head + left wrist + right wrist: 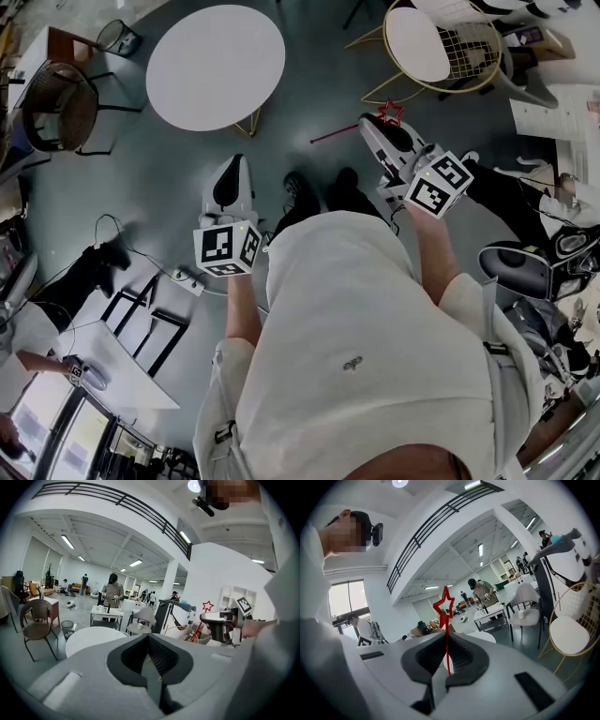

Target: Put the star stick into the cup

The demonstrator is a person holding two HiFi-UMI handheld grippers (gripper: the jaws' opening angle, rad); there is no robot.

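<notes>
Above the café floor, my right gripper [373, 129] pinches the red star stick [443, 605] between its fingers. My left gripper [236, 164] is empty, its fingers pressed together.

Red star stick [446, 637] (blk/wht marker cubes [228, 249]).

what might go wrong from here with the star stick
The right gripper pinches the thin star stick near its star end; the long tail seen in the head view could swing or slip.
That tail points towards the round white table and might catch on it.
No cup is plainly in view, so the target is unsure.
</notes>
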